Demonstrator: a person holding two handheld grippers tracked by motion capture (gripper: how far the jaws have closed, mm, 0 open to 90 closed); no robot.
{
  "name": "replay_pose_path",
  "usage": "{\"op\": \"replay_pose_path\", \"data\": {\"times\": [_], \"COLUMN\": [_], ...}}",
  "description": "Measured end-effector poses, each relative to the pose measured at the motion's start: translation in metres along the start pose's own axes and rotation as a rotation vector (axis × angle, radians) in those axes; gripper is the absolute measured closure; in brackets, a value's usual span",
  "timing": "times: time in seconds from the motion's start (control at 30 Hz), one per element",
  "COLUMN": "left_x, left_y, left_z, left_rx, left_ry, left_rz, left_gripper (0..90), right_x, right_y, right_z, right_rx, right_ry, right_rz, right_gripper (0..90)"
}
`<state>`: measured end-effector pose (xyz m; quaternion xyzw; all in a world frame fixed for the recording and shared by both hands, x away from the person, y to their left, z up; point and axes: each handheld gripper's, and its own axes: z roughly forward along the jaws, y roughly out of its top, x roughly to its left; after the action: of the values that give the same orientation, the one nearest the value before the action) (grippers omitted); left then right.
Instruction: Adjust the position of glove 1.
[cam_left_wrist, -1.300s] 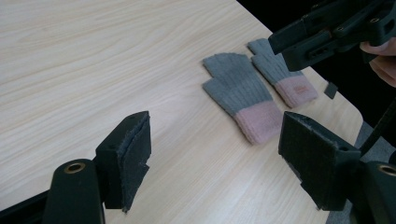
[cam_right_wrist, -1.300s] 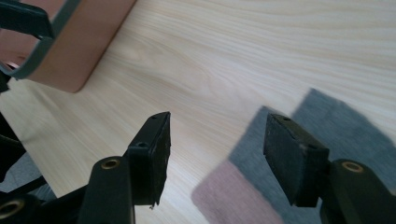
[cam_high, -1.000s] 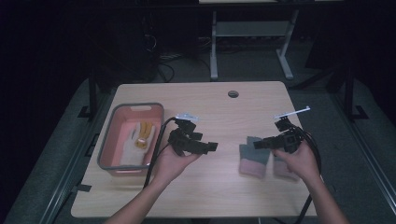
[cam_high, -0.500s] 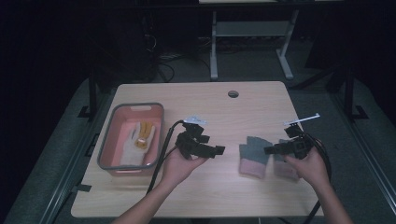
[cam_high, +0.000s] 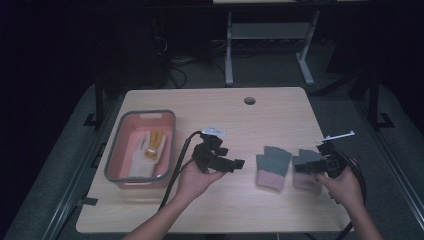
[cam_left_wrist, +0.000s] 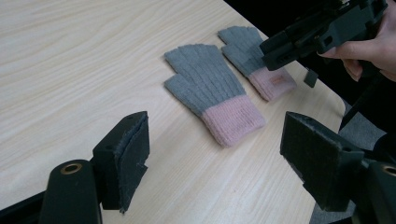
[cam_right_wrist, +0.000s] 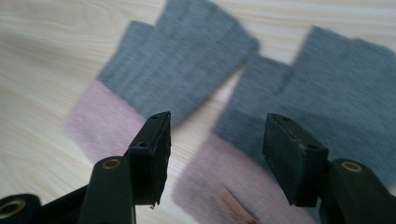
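Note:
Two grey knit gloves with pink cuffs lie flat side by side on the wooden table. The left glove (cam_high: 272, 167) (cam_left_wrist: 205, 86) (cam_right_wrist: 182, 60) is uncovered. My right gripper (cam_high: 300, 167) (cam_right_wrist: 217, 154) (cam_left_wrist: 285, 51) hovers open low over the right glove (cam_high: 306, 175) (cam_left_wrist: 254, 53) (cam_right_wrist: 336, 102), its jaws astride the pink cuff, which bears an orange label; the pads do not press on it. My left gripper (cam_high: 237, 163) (cam_left_wrist: 219, 154) stands open and empty, pointing at the left glove from a short way to its left.
A pink bin with a grey rim (cam_high: 116, 150) stands at the table's left and holds a white and yellow glove (cam_high: 147, 147). A cable hole (cam_high: 249, 100) lies near the far edge. Bare tabletop (cam_high: 280, 120) stretches behind the gloves.
My right gripper has moved toward the front edge and sunk lower over the right glove. The left gripper has barely shifted.

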<state>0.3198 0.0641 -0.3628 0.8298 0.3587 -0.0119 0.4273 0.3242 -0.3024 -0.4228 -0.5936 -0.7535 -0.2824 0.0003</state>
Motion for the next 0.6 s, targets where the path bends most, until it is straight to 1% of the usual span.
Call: {"op": "replay_pose_path", "data": {"times": [0.1, 0.23, 0.4, 0.5, 0.6], "left_x": [-0.001, -0.003, -0.004, -0.005, -0.006], "left_y": [-0.001, 0.0, -0.002, -0.003, -0.004], "left_z": [0.004, 0.007, 0.012, 0.016, 0.019], "left_rx": [0.004, 0.007, 0.013, 0.02, 0.029], "left_ry": [-0.002, -0.007, -0.011, -0.016, -0.019], "left_rz": [0.002, 0.004, 0.007, 0.007, 0.01], "left_gripper": [24.2, 24.2, 24.2, 24.3, 24.2], "right_x": [-0.005, -0.01, -0.01, -0.012, -0.01], "right_y": [-0.004, -0.008, -0.01, -0.012, -0.014], "right_z": [0.0, 0.002, 0.007, 0.011, 0.014], "right_rx": [0.005, 0.008, 0.02, 0.025, 0.03], "right_ry": [-0.004, -0.028, -0.087, -0.128, -0.147], "right_rz": [0.015, 0.013, -0.003, -0.028, -0.037], "right_gripper": [42.7, 44.1, 46.3, 49.0, 50.0]}}
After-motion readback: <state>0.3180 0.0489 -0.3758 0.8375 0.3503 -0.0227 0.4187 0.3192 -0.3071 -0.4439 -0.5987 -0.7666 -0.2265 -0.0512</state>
